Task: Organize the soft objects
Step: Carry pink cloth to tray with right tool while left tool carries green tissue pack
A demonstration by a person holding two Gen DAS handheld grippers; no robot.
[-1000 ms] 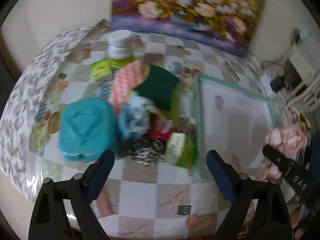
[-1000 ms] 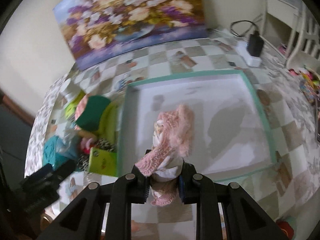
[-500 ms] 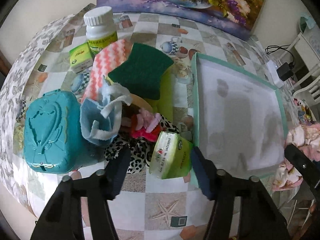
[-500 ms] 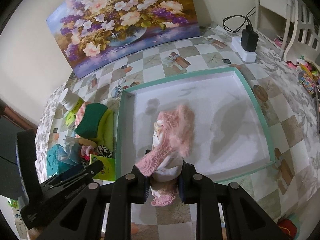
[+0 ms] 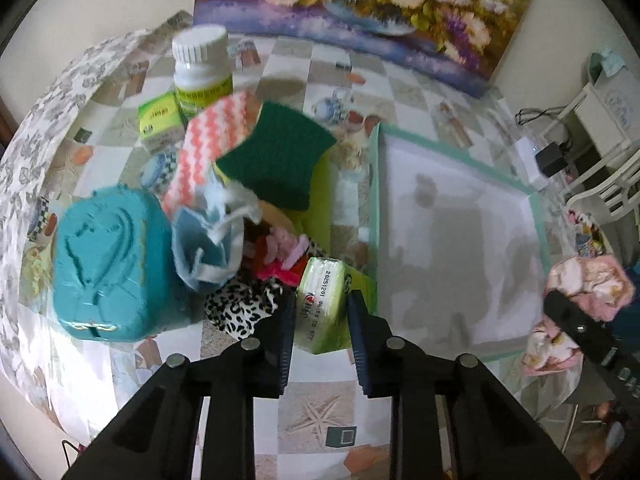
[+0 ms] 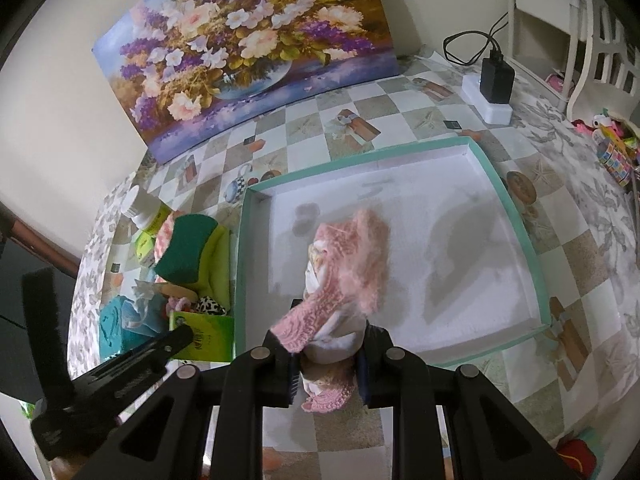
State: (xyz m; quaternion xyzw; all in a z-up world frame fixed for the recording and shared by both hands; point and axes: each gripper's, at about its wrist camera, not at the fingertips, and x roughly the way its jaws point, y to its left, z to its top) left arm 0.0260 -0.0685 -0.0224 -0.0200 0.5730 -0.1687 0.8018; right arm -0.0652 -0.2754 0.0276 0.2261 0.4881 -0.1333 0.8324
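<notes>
A checkered tablecloth [image 6: 404, 128] printed with teapots and starfish covers the table, and a canvas painting of flowers [image 6: 244, 52] leans on the cream wall behind it. A shallow tray [image 6: 516, 220] with a mint-green rim and a matte white floor lies flat. The right gripper [image 6: 328, 350] is clamped on a fuzzy pink knitted sock [image 6: 352, 256] held above the tray's near edge. The left gripper [image 5: 322, 320] has just been closing, and its 2 blue pads now press the sides of a soft green tissue pack [image 5: 326, 300] at the tray's left wall. Only the left wrist view shows the pile clearly: a teal moulded case [image 5: 104, 260], leopard-print cloth [image 5: 240, 308], a green scouring sponge [image 5: 276, 156] and a white-capped bottle [image 5: 202, 68]. Only the right wrist view shows a black charger [image 6: 496, 80] on a white power strip.
</notes>
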